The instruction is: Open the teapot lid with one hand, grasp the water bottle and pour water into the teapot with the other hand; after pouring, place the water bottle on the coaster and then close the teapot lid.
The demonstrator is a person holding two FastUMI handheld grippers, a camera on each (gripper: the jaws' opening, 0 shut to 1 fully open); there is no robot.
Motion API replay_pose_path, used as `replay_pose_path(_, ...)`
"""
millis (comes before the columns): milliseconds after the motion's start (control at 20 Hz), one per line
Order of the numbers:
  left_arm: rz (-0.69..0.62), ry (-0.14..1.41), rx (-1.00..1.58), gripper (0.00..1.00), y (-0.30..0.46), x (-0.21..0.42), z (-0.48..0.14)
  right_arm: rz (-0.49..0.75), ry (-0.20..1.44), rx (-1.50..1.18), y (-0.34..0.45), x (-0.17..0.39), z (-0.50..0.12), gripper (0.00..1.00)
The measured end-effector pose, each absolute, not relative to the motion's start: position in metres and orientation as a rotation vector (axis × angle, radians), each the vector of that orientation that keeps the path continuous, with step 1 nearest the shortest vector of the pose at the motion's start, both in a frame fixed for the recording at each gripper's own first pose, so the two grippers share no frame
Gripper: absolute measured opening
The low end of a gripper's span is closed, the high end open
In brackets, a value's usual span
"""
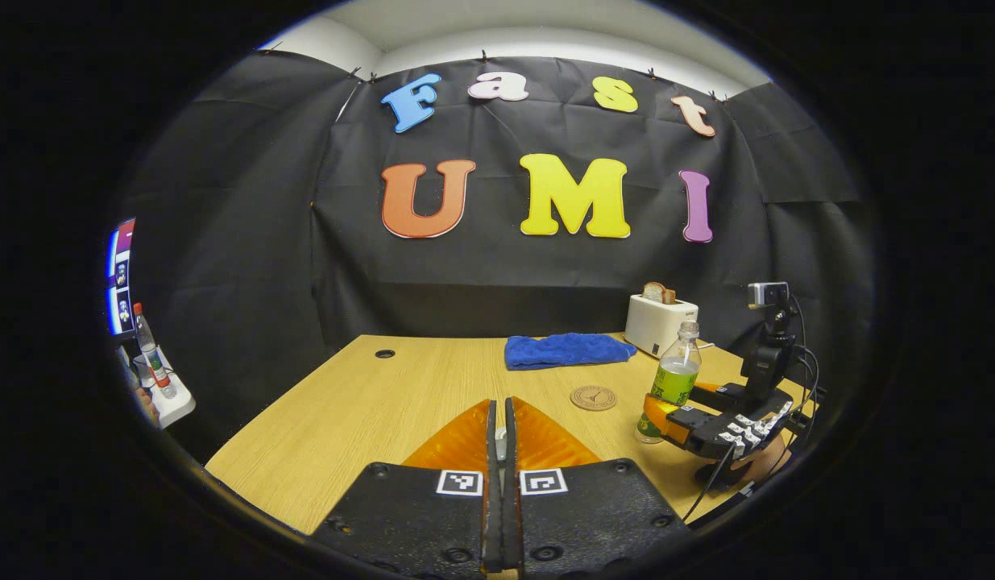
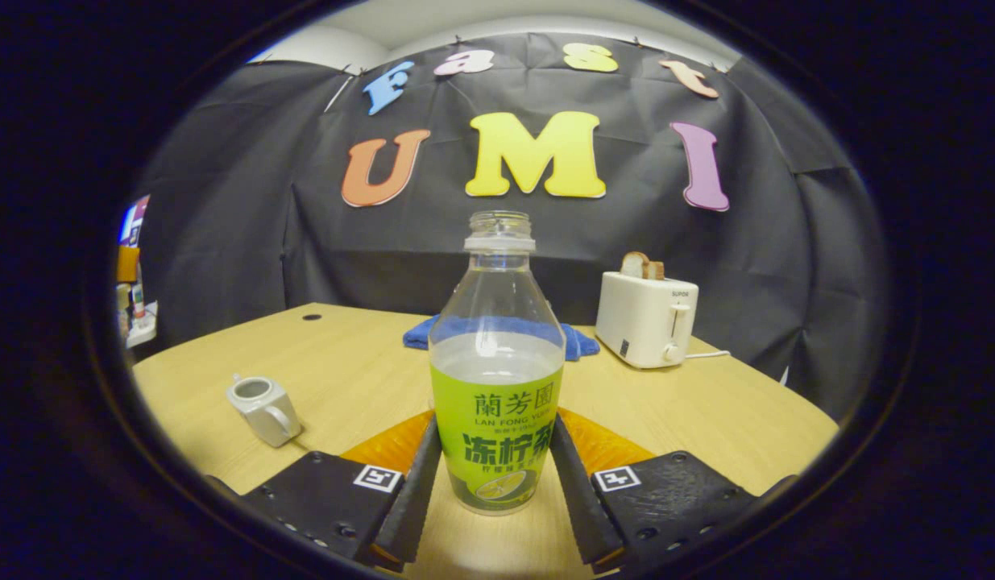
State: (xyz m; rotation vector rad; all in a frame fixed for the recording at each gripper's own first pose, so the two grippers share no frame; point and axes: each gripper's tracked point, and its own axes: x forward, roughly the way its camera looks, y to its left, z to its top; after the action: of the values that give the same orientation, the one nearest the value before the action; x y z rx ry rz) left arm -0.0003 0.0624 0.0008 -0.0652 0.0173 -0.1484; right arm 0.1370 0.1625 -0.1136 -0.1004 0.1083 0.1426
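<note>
the water bottle (image 2: 497, 379) stands straight up on the table (image 2: 368, 354), right between the two fingers of the right gripper (image 2: 497, 483). one finger is at the bottle's 9 o'clock side and one at its 3 o'clock side, low on the label. they look like they touch it, so i think this hand has the bottle in its hold. the bottle has no cap on, and water fills it about half way.

the teapot (image 2: 263, 409) sits at about 9 o'clock from the bottle, a little apart. its top looks open, with no lid on it. so the bottle has to be lifted and go that way, then tip its long side over the pot. it should stay straight up until then, or water may spill.

in the left gripper view, the left gripper (image 1: 502, 439) has its fingers pressed close together, with something small and pale between them. it may be the lid, but i cannot tell. the coaster (image 1: 593, 397) lies at about 1 o'clock from it. the right gripper (image 1: 666, 415) is nearer to the bottle (image 1: 670, 379), just at 3 o'clock of the coaster.

a blue cloth (image 1: 565, 350) and a toaster (image 2: 646, 318) are at the back.
</note>
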Motion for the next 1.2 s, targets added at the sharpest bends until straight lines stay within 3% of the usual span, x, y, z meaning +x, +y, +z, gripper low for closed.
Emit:
replay_pose_path(400, -0.112, -0.006, -0.07, 0.03, 0.098, -0.002, 0.006, -0.008, 0.111, -0.472, 0.171, 0.136, -0.089, 0.71)
replay_pose_path(1200, -0.061, -0.03, -0.089, 0.03, 0.14, -0.012, 0.015, -0.065, -0.038, -1.289, 0.234, 0.133, -0.09, 0.73)
